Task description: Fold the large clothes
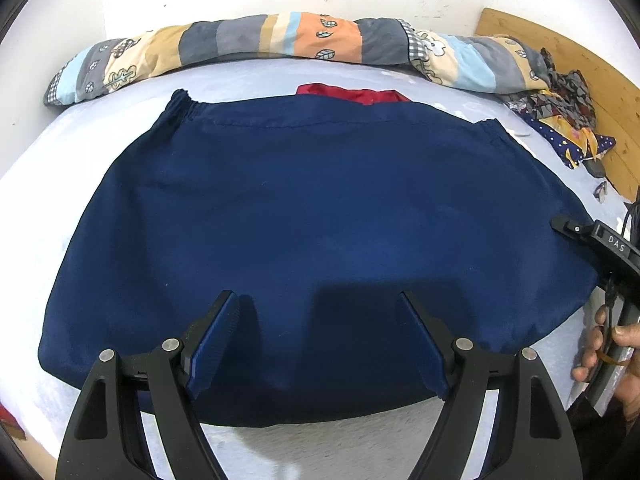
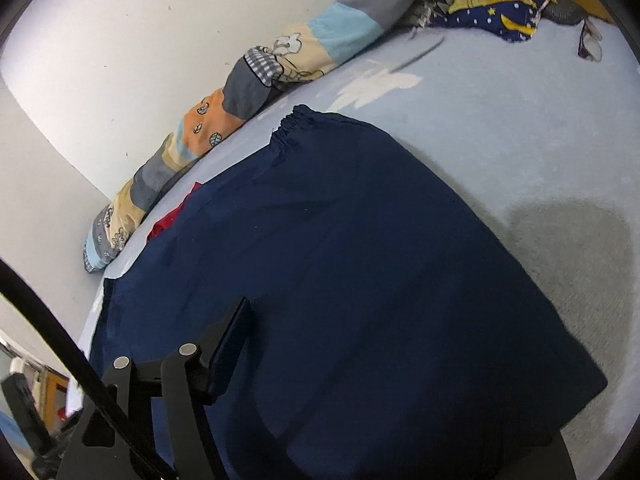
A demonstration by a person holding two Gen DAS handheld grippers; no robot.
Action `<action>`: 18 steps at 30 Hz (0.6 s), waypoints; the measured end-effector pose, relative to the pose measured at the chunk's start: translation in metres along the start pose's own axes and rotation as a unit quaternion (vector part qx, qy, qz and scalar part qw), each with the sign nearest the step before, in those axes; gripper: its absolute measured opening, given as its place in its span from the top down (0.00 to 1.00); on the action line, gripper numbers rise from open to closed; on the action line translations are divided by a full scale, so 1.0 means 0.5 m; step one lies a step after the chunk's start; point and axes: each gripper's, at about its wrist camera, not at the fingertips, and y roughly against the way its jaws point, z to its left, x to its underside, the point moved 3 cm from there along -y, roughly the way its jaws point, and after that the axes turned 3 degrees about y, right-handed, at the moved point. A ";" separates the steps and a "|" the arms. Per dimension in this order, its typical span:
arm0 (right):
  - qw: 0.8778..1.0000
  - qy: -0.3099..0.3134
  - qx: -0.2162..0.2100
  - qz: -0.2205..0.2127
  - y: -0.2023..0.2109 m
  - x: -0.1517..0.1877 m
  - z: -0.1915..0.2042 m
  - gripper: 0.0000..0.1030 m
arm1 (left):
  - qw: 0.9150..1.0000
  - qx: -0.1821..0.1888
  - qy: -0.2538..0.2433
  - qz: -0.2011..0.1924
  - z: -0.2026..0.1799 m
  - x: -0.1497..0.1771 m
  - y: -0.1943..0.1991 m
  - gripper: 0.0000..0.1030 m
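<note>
Risk comes first from the near hem of the navy garment (image 1: 304, 216), which lies spread flat on the bed (image 1: 36, 216) with its elastic waistband at the far side, towards the wall. My left tongs (image 1: 318, 340) hang low over the near part of the cloth, with the two blue pads wide apart and nothing between them. If I close them here, in the middle of a flat area, I think I will pinch only the top layer, and the layer under it will stay on the bed; then the fold will come out crooked or bunched. The cloth looks thin and smooth, so it may also slip out of the pads when I lift.

A red garment (image 1: 352, 94) shows from under the far edge of the navy one. If I drag instead of lifting, I may pull this one along too.

My right tongs (image 2: 240, 344) are at the right edge of the navy garment. In the right wrist view I see only one finger, above the cloth, so I cannot tell if they are apart or together. My right hand (image 1: 608, 344) holds the handle at the bed's side, tilted inward over the cloth. The two tongs are well apart, so an uneven lift could twist the garment.
</note>
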 end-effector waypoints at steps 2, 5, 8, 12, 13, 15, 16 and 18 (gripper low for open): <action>1.000 0.002 0.006 -0.001 0.002 0.001 0.002 0.29 | 1.000 -0.002 -0.005 -0.002 -0.003 0.000 0.001 0.23; 1.000 -0.023 -0.003 0.011 0.003 -0.007 -0.005 0.23 | 1.000 -0.004 -0.009 -0.001 -0.004 0.002 -0.001 0.23; 0.998 -0.052 -0.024 -0.001 0.005 -0.009 -0.006 0.18 | 1.000 -0.004 -0.008 0.002 -0.002 0.003 -0.003 0.23; 0.997 -0.068 -0.045 0.004 0.005 -0.014 0.001 0.06 | 1.000 -0.005 -0.012 0.000 -0.005 0.002 -0.005 0.23; 0.996 -0.073 -0.053 0.004 0.008 -0.013 0.001 0.05 | 1.000 -0.003 -0.012 -0.001 -0.007 0.001 -0.005 0.23; 0.996 -0.074 -0.042 0.001 0.013 -0.012 -0.002 0.20 | 1.000 0.002 -0.016 -0.005 -0.015 0.001 -0.005 0.23; 0.997 -0.070 -0.021 0.005 0.013 -0.010 -0.005 0.49 | 1.000 0.008 -0.020 -0.010 -0.024 0.000 -0.003 0.23; 0.995 -0.094 -0.042 -0.005 0.024 -0.009 -0.016 0.75 | 0.999 0.012 -0.030 -0.018 -0.039 0.001 0.000 0.23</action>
